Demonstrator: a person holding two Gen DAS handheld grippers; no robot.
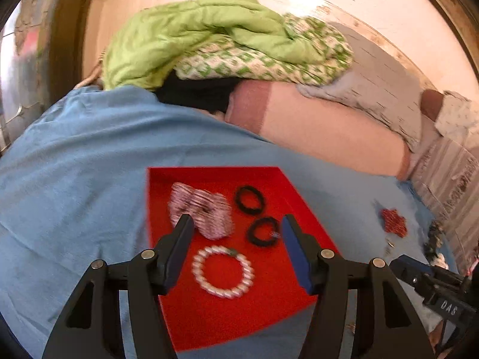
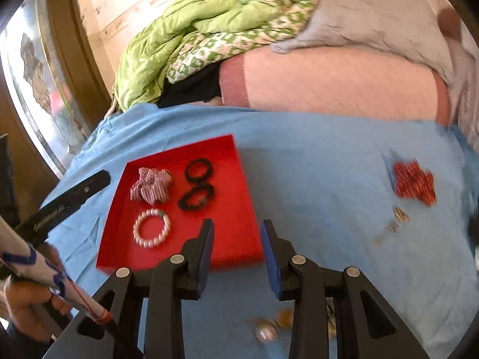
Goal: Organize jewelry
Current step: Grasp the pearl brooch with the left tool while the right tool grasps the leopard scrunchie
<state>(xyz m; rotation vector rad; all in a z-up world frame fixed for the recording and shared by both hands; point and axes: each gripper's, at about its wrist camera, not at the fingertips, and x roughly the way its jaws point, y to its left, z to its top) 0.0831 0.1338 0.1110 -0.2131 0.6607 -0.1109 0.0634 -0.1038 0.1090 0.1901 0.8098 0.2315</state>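
Left gripper (image 1: 238, 229) hangs over the red tray (image 1: 269, 179), jaws spread wide and nothing between the pads. Just below its tips lies the pearl bracelet (image 1: 223, 271); ahead of the left finger, the striped bow (image 1: 200, 209); by the right finger, 2 black hair ties (image 1: 250, 199), the nearer one (image 1: 263, 231) almost under that fingertip. All 4 pieces sit inside the tray.

Right gripper (image 2: 237, 234) is part open and empty, hovering at the tray's near right corner above the blue sheet (image 2: 314, 155). Off to its right, well apart, lies a red patterned bow (image 2: 414, 183), with small gold clips (image 2: 399, 214) nearer. Beneath its body, blurred, what may be earrings (image 2: 274, 326).
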